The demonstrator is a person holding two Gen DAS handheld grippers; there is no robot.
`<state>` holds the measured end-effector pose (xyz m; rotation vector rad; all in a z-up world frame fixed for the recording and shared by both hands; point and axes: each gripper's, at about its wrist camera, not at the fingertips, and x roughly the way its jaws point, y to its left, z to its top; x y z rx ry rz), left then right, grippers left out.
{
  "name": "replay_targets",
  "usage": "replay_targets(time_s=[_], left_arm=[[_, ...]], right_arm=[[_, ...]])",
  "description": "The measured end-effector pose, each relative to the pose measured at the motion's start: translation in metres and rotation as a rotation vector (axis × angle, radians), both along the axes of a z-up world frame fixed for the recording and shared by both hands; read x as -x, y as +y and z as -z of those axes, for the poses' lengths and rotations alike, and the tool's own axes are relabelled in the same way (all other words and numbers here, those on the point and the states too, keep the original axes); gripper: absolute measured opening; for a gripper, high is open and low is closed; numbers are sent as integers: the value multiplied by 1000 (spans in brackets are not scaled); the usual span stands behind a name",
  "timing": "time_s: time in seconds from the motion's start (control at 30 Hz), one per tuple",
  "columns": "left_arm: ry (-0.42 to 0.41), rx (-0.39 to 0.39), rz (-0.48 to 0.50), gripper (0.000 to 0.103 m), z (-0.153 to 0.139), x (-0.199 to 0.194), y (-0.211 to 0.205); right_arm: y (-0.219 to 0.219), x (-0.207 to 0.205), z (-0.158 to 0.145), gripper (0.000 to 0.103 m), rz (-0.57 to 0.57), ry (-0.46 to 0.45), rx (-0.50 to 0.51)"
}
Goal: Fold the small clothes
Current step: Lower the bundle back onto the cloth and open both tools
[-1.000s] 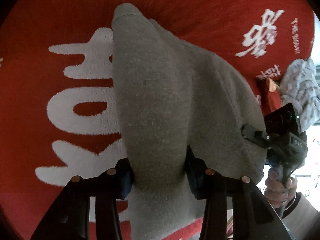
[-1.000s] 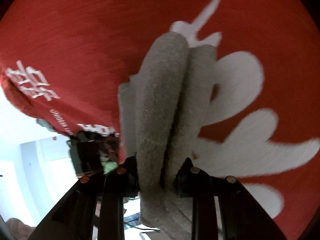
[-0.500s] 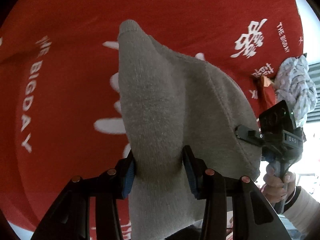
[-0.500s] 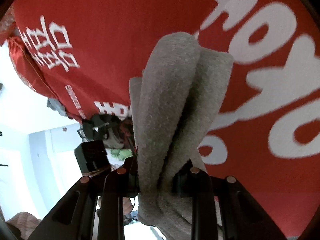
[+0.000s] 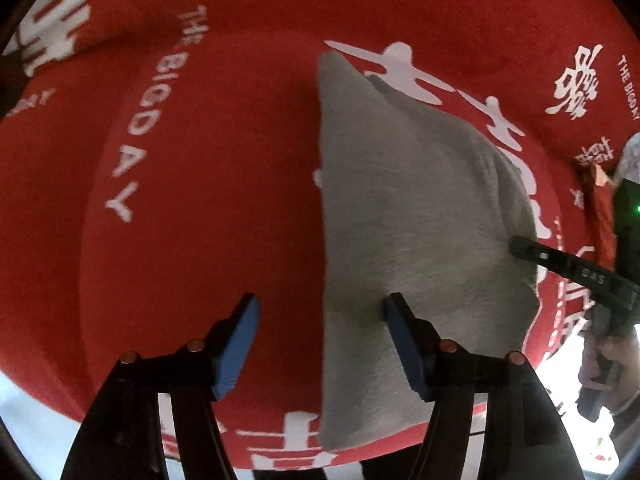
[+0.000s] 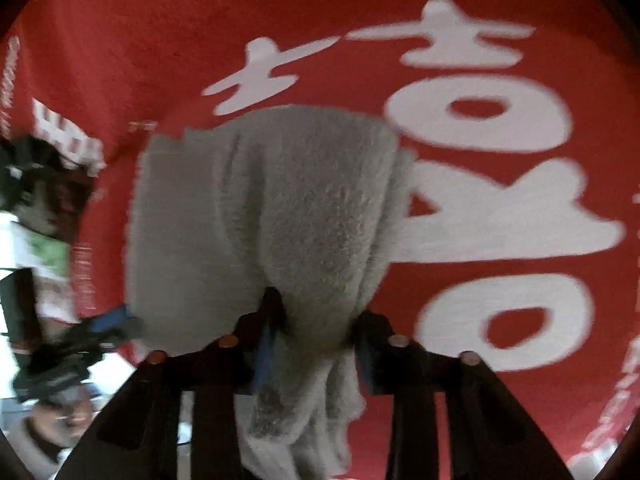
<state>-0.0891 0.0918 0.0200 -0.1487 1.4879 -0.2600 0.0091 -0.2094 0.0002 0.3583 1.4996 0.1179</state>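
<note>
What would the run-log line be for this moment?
left tongs: opening, pads off grey garment | right tongs: opening, garment bunched between | surface: red cloth

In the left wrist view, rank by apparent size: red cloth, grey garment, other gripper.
1. red cloth
2. grey garment
3. other gripper, cut off at the frame edge, so unsure.

Right gripper (image 6: 314,322) points down, jaws opening, bunched grey cloth (image 6: 272,216) between its pads, which touch it on both sides. Cloth spreads forward over red tablecloth (image 6: 400,8) with large white characters (blurred). Left gripper (image 6: 102,330) at lower left, beside cloth's edge; contact unclear.
</note>
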Motion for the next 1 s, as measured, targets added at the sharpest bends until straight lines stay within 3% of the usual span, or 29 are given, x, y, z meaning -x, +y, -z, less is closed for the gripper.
replay_targets(time_s=[0.1, 0.17, 0.2, 0.27, 0.4, 0.53, 0.7, 0.9, 1.0], left_arm=[[-25, -71, 20, 66, -8, 1, 5], [-36, -76, 22, 66, -14, 3, 7], [-39, -76, 23, 66, -16, 4, 7], [-52, -88, 31, 66, -21, 6, 4], [-71, -98, 68, 66, -25, 16, -14], [-33, -86, 97, 66, -16, 28, -31], [24, -119, 95, 66, 7, 41, -40], [36, -116, 101, 67, 13, 48, -40], [41, -118, 99, 69, 14, 48, -38]], right_arm=[[-14, 8, -12, 44, 61, 12, 66], [-33, 18, -13, 42, 101, 25, 91], [-36, 21, -17, 32, 116, 34, 115], [-41, 26, -21, 27, 130, 45, 129], [-35, 38, -43, 25, 160, -9, 50], [6, 45, -60, 24, 62, -72, -4], [43, 60, -44, 17, -27, -34, 3], [36, 84, 0, 2, -1, 59, 70], [40, 87, 2, 1, -31, 36, 93]])
